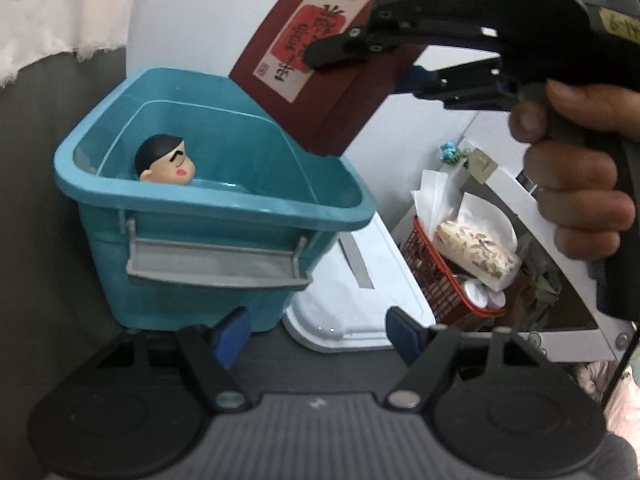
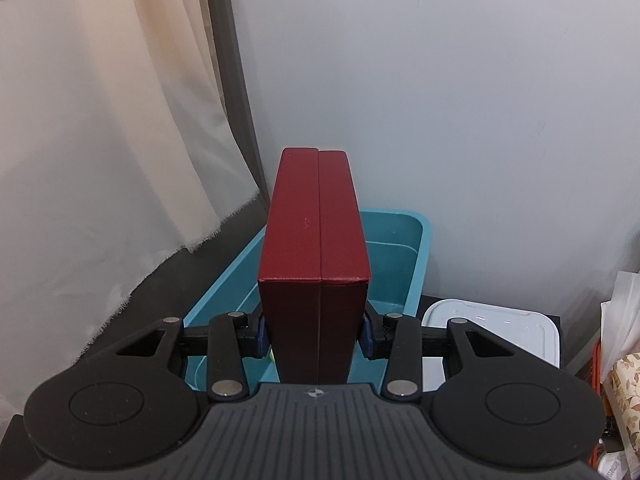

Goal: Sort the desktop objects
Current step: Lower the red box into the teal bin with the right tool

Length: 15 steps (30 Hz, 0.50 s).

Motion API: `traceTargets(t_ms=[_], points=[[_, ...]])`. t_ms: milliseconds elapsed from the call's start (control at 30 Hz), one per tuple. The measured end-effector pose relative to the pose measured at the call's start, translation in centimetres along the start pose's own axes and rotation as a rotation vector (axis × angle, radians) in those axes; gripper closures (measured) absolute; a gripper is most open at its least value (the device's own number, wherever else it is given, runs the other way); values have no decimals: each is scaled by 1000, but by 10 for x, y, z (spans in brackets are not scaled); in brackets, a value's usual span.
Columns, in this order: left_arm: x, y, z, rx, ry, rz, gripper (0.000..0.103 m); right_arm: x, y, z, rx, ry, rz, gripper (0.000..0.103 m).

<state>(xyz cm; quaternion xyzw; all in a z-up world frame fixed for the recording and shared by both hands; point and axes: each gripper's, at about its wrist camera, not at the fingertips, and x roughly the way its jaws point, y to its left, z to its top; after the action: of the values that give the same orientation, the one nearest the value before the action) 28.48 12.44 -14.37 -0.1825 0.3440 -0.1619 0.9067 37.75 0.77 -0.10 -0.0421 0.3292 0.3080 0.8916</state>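
Note:
My right gripper [image 2: 316, 336] is shut on a dark red box [image 2: 316, 248] and holds it tilted above the teal plastic bin [image 2: 416, 256]. In the left wrist view the red box [image 1: 344, 108] shows its white and red label and hangs over the bin's [image 1: 200, 300] far right corner, with the right gripper [image 1: 360, 64] clamping it. A toy head [image 1: 166, 160] with black hair lies inside the bin. My left gripper [image 1: 316, 336] is open and empty, low in front of the bin.
A white container lid [image 1: 352, 300] lies right of the bin; it also shows in the right wrist view [image 2: 492, 320]. A red basket [image 1: 440, 280] with wrapped items stands further right. A curtain [image 2: 100, 140] and wall are behind.

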Motion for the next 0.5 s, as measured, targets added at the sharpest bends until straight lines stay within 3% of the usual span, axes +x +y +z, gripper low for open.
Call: traceTargets(t_ms=[500], points=[[-1,1,0,-18,-9,2,26,20,6,-15,-29,87,-27,59]])
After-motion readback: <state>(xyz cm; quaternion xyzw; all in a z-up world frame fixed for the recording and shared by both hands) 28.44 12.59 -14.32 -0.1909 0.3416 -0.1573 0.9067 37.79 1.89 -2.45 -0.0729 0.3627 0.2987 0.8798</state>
